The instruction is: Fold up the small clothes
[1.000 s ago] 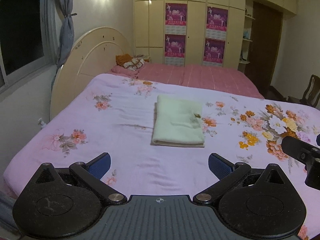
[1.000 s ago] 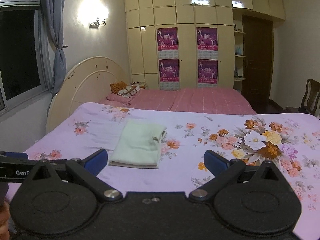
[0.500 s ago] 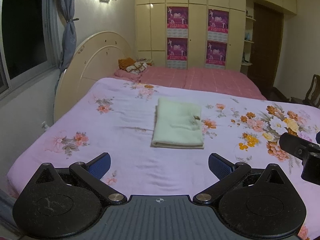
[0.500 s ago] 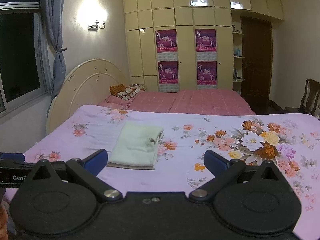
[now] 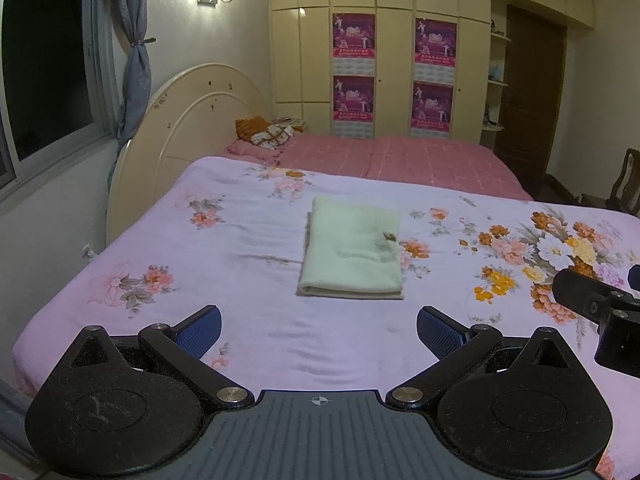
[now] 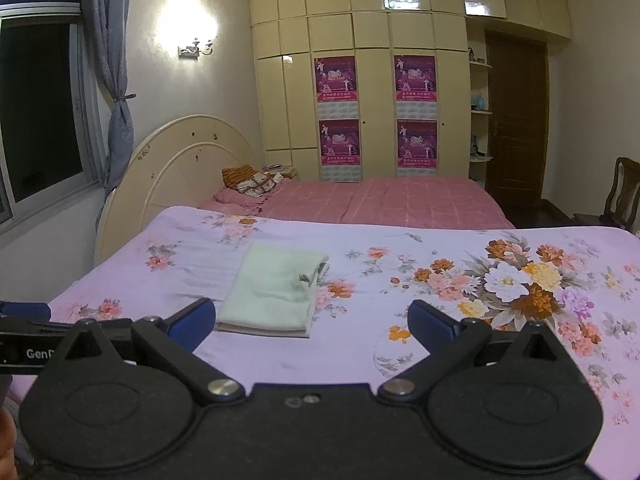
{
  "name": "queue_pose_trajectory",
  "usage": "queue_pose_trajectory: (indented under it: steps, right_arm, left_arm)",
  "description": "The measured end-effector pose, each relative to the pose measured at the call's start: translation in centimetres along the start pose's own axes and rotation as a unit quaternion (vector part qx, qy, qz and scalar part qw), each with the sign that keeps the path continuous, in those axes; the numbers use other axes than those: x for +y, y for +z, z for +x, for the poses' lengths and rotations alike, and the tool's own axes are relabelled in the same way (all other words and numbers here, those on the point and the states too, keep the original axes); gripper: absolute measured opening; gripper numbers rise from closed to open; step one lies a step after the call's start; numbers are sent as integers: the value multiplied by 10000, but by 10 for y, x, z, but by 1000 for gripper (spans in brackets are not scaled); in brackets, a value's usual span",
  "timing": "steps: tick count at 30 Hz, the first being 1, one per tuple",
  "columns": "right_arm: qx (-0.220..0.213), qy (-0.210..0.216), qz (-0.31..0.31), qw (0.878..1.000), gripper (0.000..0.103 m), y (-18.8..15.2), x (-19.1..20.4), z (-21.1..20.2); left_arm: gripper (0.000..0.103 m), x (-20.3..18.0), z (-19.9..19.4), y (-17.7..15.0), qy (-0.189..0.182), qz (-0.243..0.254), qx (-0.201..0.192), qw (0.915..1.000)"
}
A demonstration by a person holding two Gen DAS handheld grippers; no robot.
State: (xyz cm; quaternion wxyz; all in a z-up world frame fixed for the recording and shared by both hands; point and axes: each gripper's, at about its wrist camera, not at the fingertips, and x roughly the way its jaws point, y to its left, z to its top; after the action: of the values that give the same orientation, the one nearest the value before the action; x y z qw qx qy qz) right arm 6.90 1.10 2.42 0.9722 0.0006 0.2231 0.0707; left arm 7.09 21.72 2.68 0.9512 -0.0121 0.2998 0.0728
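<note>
A pale green garment lies folded into a neat rectangle on the lilac floral bedspread; it also shows in the right wrist view. My left gripper is open and empty, held back from the garment above the near part of the bed. My right gripper is open and empty, also short of the garment, to its right. The right gripper's body shows at the right edge of the left wrist view.
A pink checked bed with cushions lies behind. A cream headboard stands at the left, a wardrobe wall at the back, a wooden chair at the right, a window on the left.
Both grippers have drawn back and tilted up from the bed, so the folded garment looks smaller and lower. Both stay open. The garment has not moved.
</note>
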Motion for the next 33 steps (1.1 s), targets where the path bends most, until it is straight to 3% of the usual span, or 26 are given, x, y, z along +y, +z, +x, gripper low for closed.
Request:
queue_pose_trajectory:
  steps: [33]
  right_arm:
    - [146, -25, 1, 9999, 102, 0, -12, 15]
  left_arm:
    - [103, -8, 17, 5, 15, -16, 86, 10000]
